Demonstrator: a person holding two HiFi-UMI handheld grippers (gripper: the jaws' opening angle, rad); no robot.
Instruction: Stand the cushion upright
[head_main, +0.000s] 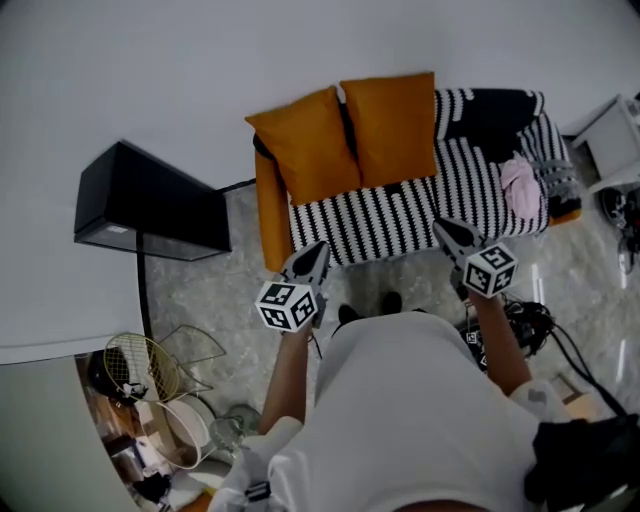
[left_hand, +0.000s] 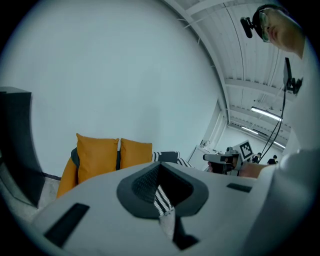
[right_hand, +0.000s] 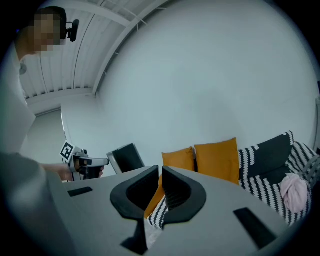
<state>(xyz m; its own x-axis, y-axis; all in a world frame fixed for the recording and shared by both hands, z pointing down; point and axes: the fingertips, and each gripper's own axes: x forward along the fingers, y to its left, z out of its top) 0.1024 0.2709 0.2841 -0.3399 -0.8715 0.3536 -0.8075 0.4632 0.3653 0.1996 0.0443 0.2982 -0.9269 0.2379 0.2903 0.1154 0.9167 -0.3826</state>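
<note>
Two orange cushions (head_main: 310, 143) (head_main: 393, 125) stand upright side by side against the back of a sofa (head_main: 400, 215) with a black-and-white striped cover. Both grippers are held in front of the sofa's front edge, apart from the cushions. My left gripper (head_main: 318, 252) points at the sofa's left end, jaws shut and empty. My right gripper (head_main: 445, 230) hovers near the seat's middle, jaws shut with nothing between them. In the left gripper view the cushions (left_hand: 97, 157) (left_hand: 136, 154) show beyond the shut gripper (left_hand: 160, 167). The right gripper view shows them (right_hand: 178, 159) (right_hand: 217, 159) past its gripper (right_hand: 161, 170).
A black-and-white cushion (head_main: 490, 108) and a pink cloth (head_main: 520, 187) lie on the sofa's right part. A black cabinet (head_main: 150, 205) stands left of the sofa, a wire basket (head_main: 140, 365) below it. Cables (head_main: 530, 320) and a black bag (head_main: 585, 460) lie at the right.
</note>
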